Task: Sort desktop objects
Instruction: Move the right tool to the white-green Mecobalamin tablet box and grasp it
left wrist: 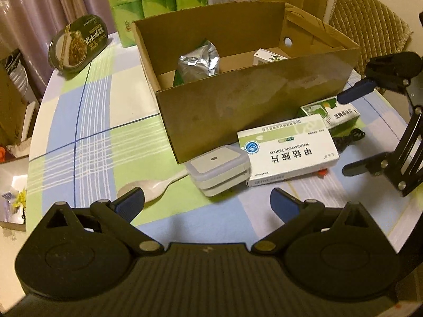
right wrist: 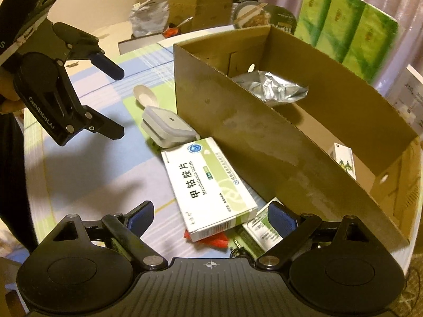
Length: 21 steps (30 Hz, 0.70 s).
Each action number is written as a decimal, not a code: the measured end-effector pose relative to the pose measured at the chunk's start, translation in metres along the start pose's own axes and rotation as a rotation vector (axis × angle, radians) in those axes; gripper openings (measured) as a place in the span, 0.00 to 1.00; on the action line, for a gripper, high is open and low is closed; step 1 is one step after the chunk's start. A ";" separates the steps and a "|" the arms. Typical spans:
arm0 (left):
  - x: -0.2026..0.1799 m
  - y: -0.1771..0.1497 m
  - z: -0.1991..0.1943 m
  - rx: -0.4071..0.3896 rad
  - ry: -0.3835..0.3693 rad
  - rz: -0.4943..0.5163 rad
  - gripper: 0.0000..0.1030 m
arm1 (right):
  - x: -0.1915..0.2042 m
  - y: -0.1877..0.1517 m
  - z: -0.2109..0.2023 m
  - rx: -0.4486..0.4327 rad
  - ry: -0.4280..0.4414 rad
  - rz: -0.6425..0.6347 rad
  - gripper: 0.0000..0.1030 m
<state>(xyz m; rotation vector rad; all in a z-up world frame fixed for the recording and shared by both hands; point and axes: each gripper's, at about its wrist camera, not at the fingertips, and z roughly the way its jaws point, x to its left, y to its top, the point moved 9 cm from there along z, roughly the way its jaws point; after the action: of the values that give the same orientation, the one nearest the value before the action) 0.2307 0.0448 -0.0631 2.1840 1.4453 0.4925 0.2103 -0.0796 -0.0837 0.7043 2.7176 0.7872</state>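
An open cardboard box (left wrist: 251, 105) (right wrist: 264, 145) on the checked tablecloth holds a silver foil bag (left wrist: 199, 62) (right wrist: 272, 87) and a small carton (left wrist: 267, 55) (right wrist: 343, 158). In front of it lie a white medicine box (left wrist: 288, 150) (right wrist: 208, 187), a green-and-white box (left wrist: 330, 113) (right wrist: 261, 229), a small grey lidded container (left wrist: 219, 166) (right wrist: 166, 126) and a white spoon (left wrist: 148, 187) (right wrist: 144, 95). My left gripper (left wrist: 207, 203) (right wrist: 116, 100) is open, just short of the container. My right gripper (right wrist: 211, 218) (left wrist: 354, 130) is open over the medicine box's near end, pads clear of it.
A red scrap (right wrist: 216, 241) and a black cable (left wrist: 349, 137) lie under the medicine boxes. An instant-food bowl (left wrist: 76, 45) and green tissue packs (left wrist: 156, 0) (right wrist: 349, 26) stand behind the box. A padded chair (left wrist: 370, 26) is at the back right. The round table's edge (left wrist: 34, 137) curves along the left.
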 end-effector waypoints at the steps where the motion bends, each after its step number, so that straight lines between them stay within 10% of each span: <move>1: 0.001 0.000 0.002 -0.001 -0.002 -0.008 0.97 | -0.001 0.000 0.003 0.003 0.004 -0.008 0.88; 21: 0.014 -0.001 0.026 -0.005 -0.043 -0.091 0.97 | 0.003 0.003 0.048 0.084 0.047 -0.070 0.72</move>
<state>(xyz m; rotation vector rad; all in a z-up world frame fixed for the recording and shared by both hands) 0.2497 0.0531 -0.0848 2.1020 1.5107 0.4141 0.2253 -0.0546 -0.1216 0.6117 2.8151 0.6852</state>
